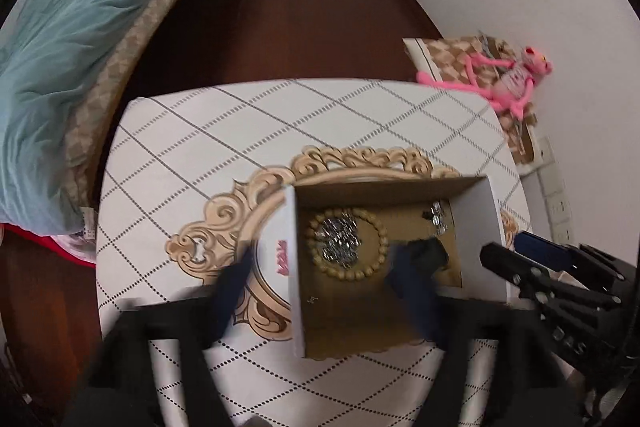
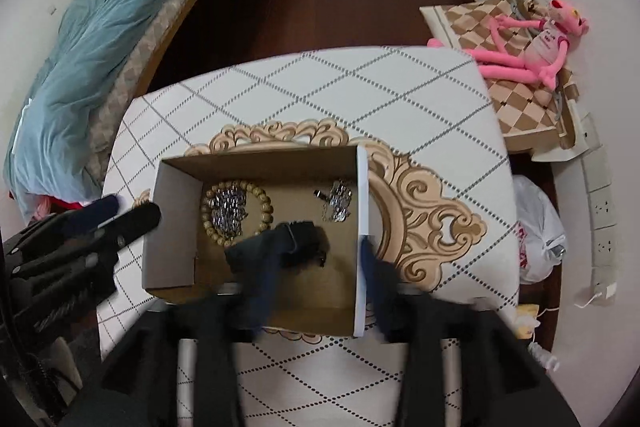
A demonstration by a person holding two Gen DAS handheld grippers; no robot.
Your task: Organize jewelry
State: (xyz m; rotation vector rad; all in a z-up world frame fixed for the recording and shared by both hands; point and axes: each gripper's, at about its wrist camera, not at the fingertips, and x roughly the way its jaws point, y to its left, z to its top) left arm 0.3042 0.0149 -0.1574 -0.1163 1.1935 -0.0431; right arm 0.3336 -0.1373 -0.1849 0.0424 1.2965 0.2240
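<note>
An open cardboard box (image 1: pixel 476 227) (image 2: pixel 172 227) stands on the white patterned table (image 1: pixel 280 123) (image 2: pixel 360 91). Inside lie a wooden bead bracelet (image 1: pixel 347 273) (image 2: pixel 266 205) around a silver chain pile (image 1: pixel 340 241) (image 2: pixel 228 211), a second silver piece (image 1: pixel 438 217) (image 2: pixel 338 201) and a black item (image 1: pixel 428 253) (image 2: pixel 306 243). My left gripper (image 1: pixel 324 275) is open and straddles the box's left wall. My right gripper (image 2: pixel 310 259) is open and straddles the box's right wall, one finger inside over the black item. Each gripper shows at the other view's edge.
A bed with a blue quilt (image 1: pixel 60 67) (image 2: pixel 100 47) lies left. A pink plush toy (image 1: pixel 508 79) (image 2: pixel 532 43) rests on a checkered board at the right by the wall. A plastic bag (image 2: pixel 536 239) and wall sockets (image 2: pixel 604 211) are right of the table.
</note>
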